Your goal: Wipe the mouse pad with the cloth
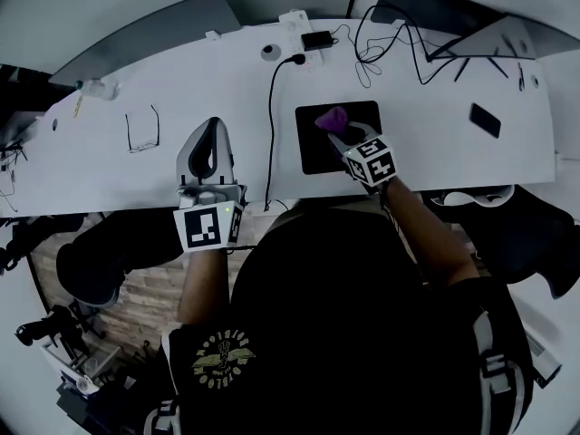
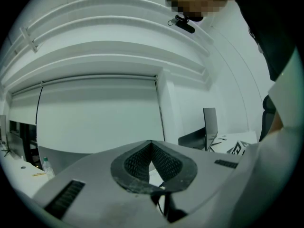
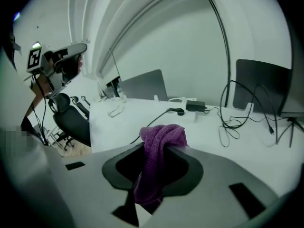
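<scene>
Right tool clenches a crumpled purple knitted cloth, plain in its own view. Only the head view shows the black rectangular mouse pad beneath it. Left tool is pinched shut, empty.

No legible words or numbers anywhere. Square black-and-white markers on left cube of left tongs and right cube of right tongs (patterns, not letters). Yellowish emblem on dark shirt: lettering too blurred.
</scene>
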